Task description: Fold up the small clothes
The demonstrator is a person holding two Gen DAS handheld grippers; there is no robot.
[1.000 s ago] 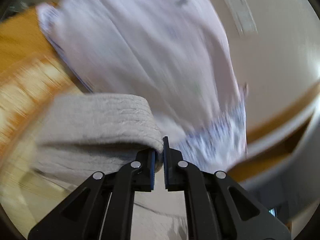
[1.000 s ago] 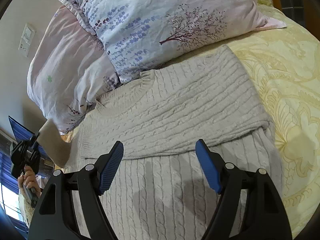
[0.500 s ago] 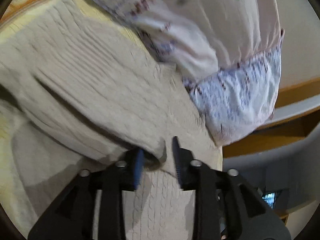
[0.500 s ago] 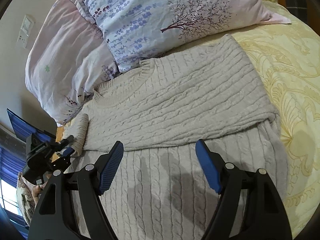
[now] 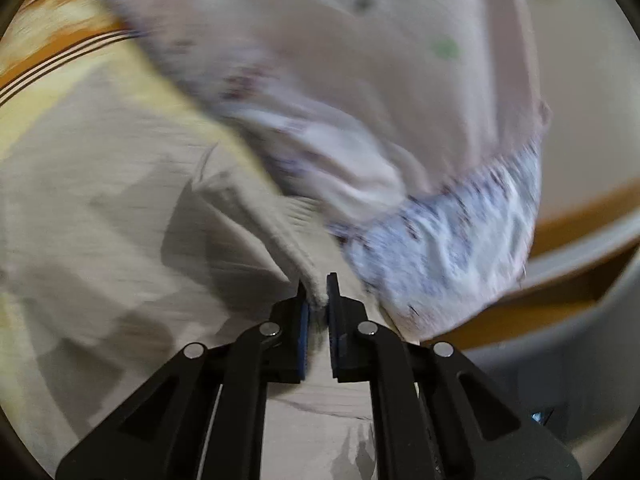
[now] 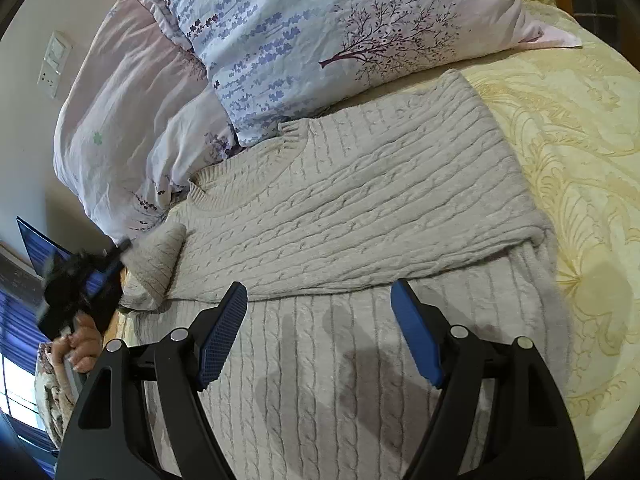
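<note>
the cream cable-knit sweater (image 6: 360, 208) lies flat on the yellow bedspread (image 6: 580, 168), its collar against two floral pillows (image 6: 320, 40). the left gripper (image 5: 318, 300), jaws just closed, is clamped on a sweater edge (image 5: 296, 256) beside the pillows. the right gripper (image 6: 320, 344) hangs over the sweater's lower part, jaws wide apart and empty.

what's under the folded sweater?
The sweater lies on a yellow patterned bedspread, its upper half doubled over its lower half. Whatever is beneath the knit is covered.

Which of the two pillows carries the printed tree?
The upper pillow, white-blue with lavender sprigs and a dark tree. The pink pillow beneath it, nearer the wall, shows no tree.
</note>
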